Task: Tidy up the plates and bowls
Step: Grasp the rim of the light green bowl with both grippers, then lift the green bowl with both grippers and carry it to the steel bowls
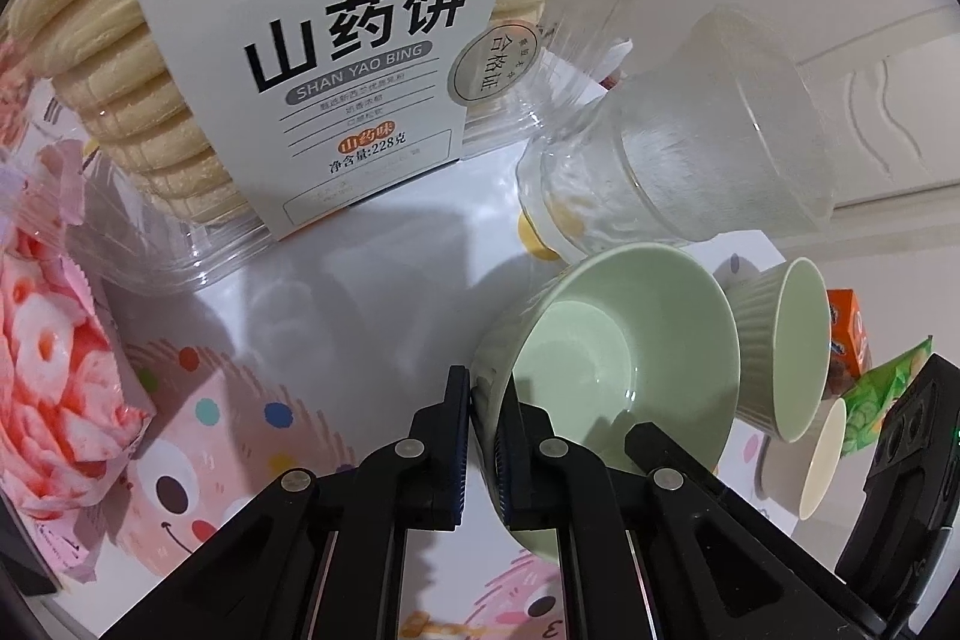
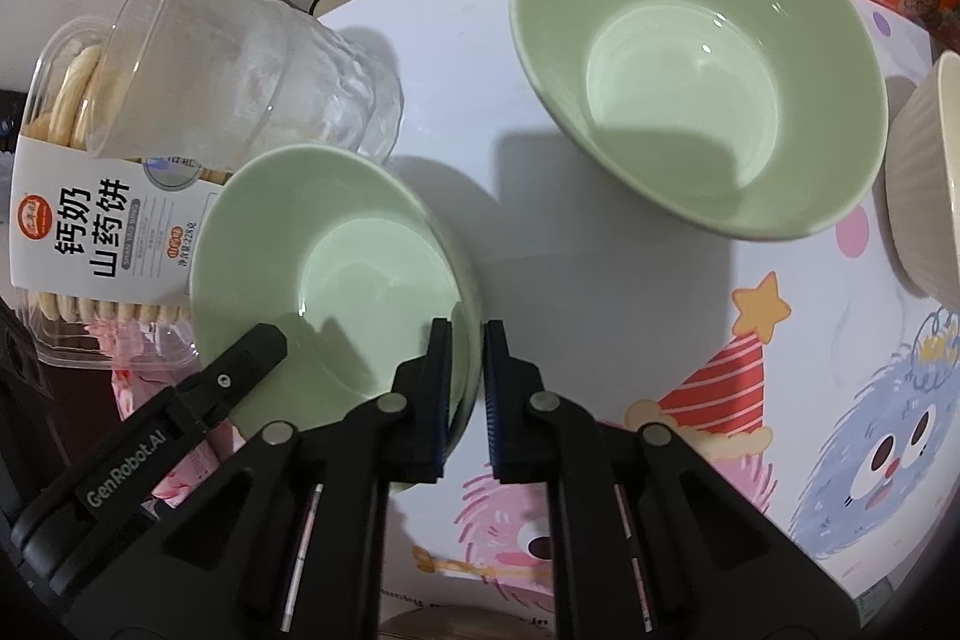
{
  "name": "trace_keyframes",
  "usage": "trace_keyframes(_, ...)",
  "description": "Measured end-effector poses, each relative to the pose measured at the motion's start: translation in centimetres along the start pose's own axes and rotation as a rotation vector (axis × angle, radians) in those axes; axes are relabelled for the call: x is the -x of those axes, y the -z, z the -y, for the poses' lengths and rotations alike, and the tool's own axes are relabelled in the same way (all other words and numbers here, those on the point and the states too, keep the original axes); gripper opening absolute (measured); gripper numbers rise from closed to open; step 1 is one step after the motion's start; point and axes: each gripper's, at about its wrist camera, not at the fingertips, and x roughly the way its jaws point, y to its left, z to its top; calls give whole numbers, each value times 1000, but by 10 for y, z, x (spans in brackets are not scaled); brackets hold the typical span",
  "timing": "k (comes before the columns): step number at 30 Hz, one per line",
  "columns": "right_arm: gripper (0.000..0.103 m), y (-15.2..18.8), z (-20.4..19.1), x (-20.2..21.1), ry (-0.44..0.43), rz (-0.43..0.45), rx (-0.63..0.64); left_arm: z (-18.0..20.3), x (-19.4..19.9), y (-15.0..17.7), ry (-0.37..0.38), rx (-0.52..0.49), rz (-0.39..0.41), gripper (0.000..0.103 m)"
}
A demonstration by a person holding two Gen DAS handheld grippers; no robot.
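Two grippers pinch the same green bowl (image 2: 336,280) by its rim, one at each side: the left gripper (image 1: 483,442) is nearly closed on the rim, as the left wrist view shows, and the right gripper (image 2: 462,400) is nearly closed on the opposite rim, one finger inside and one outside. The bowl sits on the patterned tablecloth (image 2: 780,400), beside a clear plastic jar (image 2: 240,58) and a biscuit box (image 2: 78,220). A second green bowl (image 2: 702,58) stands apart, further back, with bare cloth between the two. The step in hand appears to be lifting the gripped bowl to nest it in the second one. Both hands should rise together and level, since uneven lift could twist the rim out of the pads. The jar leans just behind the gripped bowl, so the lift should go straight up before travelling. A ribbed cream cup (image 2: 924,178) at the right edge limits room beyond the target.
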Motion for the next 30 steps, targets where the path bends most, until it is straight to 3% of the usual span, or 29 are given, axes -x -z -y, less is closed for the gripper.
trace_keyframes(13, 12, 38, 5, 30, 3, 38, 65, 28, 18, 50, 18, -66, 17, 6)
trace_keyframes(23, 12, 87, 51, 69, 22, 82, 70, 73, 22, 115, 24, -149, 6, 6)
trace_keyframes(30, 12, 134, 108, 96, 21, 100, 49, 106, 20, 173, 25, -221, -13, 7)
